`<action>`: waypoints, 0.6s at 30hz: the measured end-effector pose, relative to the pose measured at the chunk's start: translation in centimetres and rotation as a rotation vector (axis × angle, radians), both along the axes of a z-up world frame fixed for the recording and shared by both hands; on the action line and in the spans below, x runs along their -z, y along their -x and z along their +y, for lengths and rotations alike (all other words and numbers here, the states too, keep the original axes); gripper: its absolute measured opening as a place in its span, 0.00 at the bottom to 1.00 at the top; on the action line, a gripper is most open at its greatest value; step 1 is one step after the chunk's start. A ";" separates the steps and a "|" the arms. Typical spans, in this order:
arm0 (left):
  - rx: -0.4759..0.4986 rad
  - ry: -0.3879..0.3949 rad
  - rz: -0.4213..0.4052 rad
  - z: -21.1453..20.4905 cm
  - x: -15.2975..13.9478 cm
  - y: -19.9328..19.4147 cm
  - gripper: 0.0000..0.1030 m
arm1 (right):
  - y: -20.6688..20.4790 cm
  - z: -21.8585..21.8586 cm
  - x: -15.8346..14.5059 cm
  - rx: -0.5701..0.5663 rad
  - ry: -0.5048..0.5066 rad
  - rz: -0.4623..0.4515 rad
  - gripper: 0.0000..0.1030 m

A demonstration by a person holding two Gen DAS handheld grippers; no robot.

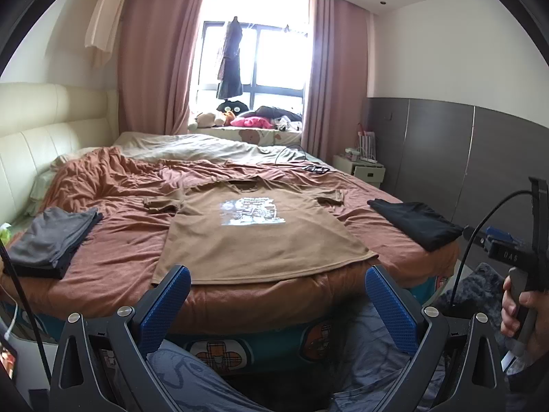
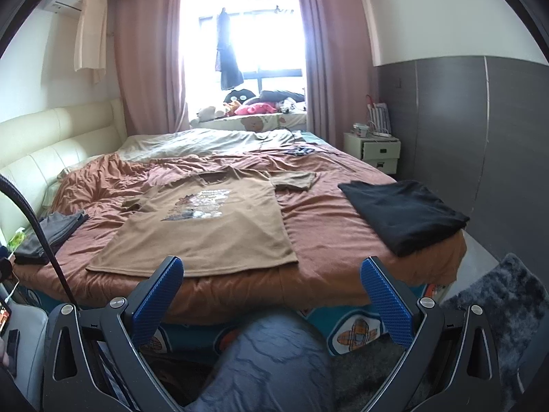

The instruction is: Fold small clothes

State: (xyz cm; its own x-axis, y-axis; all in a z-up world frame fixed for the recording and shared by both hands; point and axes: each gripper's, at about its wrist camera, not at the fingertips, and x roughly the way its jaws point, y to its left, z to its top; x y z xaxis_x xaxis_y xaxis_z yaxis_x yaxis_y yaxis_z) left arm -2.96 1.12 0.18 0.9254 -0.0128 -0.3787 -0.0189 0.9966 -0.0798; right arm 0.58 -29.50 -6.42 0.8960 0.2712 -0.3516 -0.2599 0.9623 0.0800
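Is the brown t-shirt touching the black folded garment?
Apart. The right wrist view shows bare rust bedspread between the brown t-shirt and the black folded garment.

The print [image 1: 252,211] on the T-shirt [image 1: 260,240] is too blurred to read. The window [image 2: 240,34] is washed out by glare. Small items on the nightstand [image 1: 365,168] and the dark object [image 1: 315,169] far on the bed [image 1: 113,240] cannot be identified. The phone [image 2: 4,316] is cut off by the left edge.
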 end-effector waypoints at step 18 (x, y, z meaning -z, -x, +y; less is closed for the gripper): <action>-0.058 0.067 0.007 5.3 0.2 -0.4 1.00 | -5.1 4.2 -4.0 -0.089 -0.016 0.038 1.00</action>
